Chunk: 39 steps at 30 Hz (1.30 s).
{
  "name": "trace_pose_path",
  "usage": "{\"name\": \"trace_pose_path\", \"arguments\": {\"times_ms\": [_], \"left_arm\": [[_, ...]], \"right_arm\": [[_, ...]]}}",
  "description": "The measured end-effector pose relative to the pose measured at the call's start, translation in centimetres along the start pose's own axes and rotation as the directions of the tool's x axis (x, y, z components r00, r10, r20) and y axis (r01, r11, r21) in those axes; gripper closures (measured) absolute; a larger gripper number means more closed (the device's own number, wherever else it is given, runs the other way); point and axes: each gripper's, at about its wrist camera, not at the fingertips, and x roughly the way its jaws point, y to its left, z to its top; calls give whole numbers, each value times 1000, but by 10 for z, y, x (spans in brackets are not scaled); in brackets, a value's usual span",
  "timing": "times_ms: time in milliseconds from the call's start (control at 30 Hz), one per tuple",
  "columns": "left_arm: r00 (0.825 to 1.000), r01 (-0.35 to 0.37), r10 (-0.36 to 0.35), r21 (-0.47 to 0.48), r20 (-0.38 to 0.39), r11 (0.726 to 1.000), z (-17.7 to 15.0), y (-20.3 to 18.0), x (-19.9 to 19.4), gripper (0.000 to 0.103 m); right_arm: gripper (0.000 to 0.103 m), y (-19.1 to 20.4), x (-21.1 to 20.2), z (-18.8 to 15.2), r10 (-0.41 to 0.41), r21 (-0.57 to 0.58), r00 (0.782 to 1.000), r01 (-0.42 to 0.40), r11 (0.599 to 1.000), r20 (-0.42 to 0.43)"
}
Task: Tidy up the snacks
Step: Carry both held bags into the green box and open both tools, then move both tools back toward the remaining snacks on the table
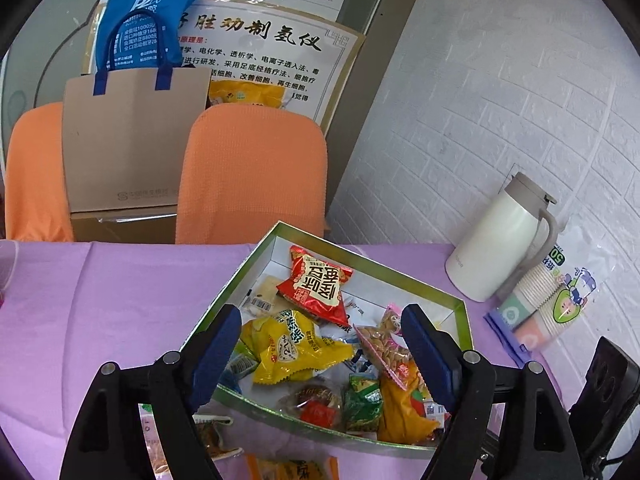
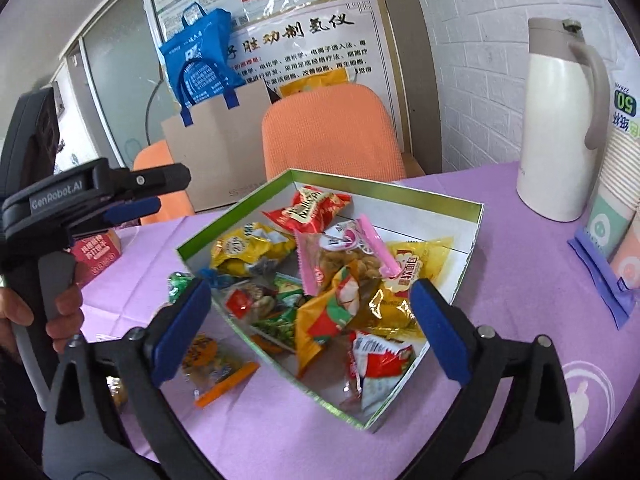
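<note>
A shallow green-rimmed box (image 1: pixel 444 291) (image 2: pixel 476 216) on the purple tablecloth holds several snack packets: a red one (image 1: pixel 316 280) (image 2: pixel 308 208), a yellow one (image 1: pixel 292 344) (image 2: pixel 248 248), a pink-edged nut packet (image 1: pixel 384 344) (image 2: pixel 344 256) and an orange one (image 2: pixel 332 312). My left gripper (image 1: pixel 320 356) is open and empty above the box's near part. My right gripper (image 2: pixel 312 332) is open and empty over the box's near corner. An orange-edged clear packet (image 2: pixel 216 368) lies on the cloth outside the box. The left gripper also shows in the right wrist view (image 2: pixel 152 192).
A white thermos jug (image 1: pixel 500 240) (image 2: pixel 560 120) and a sleeve of paper cups (image 1: pixel 540 304) (image 2: pixel 616 208) stand at the right by the wall. Two orange chairs (image 1: pixel 252 172) and a paper bag (image 1: pixel 128 140) are behind the table. A red box (image 2: pixel 96 256) sits at the left.
</note>
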Motion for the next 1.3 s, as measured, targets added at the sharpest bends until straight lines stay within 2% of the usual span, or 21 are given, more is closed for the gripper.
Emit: {"name": "trace_pose_path", "arguments": {"times_ms": [100, 267, 367, 533, 700, 900, 1300], "left_arm": [[1000, 3, -3, 5, 19, 1000, -5, -4, -20, 19], [998, -38, 38, 1, 48, 999, -21, -10, -53, 19], [997, -61, 61, -14, 38, 998, -32, -11, -65, 19], [998, -56, 56, -8, 25, 998, -51, -12, -81, 19], [999, -35, 35, -14, 15, 999, -72, -6, -94, 19], [998, -60, 60, -56, -14, 997, -92, 17, -99, 19], [992, -122, 120, -135, -27, 983, -112, 75, -123, 19]], "right_arm": [[1, 11, -19, -3, 28, -10, 999, -28, 1000, 29], [1, 24, -42, -13, 45, -34, 998, -44, 998, 47], [1, 29, -53, -21, 53, -29, 997, -52, 998, 55], [1, 32, -61, -38, 70, -2, 996, -70, 998, 47], [1, 37, -53, -54, 98, 24, 995, -98, 995, -7], [1, 51, -31, -69, 135, 11, 985, -135, 991, -110], [1, 87, 4, -75, 144, -114, 970, -168, 979, -195]]}}
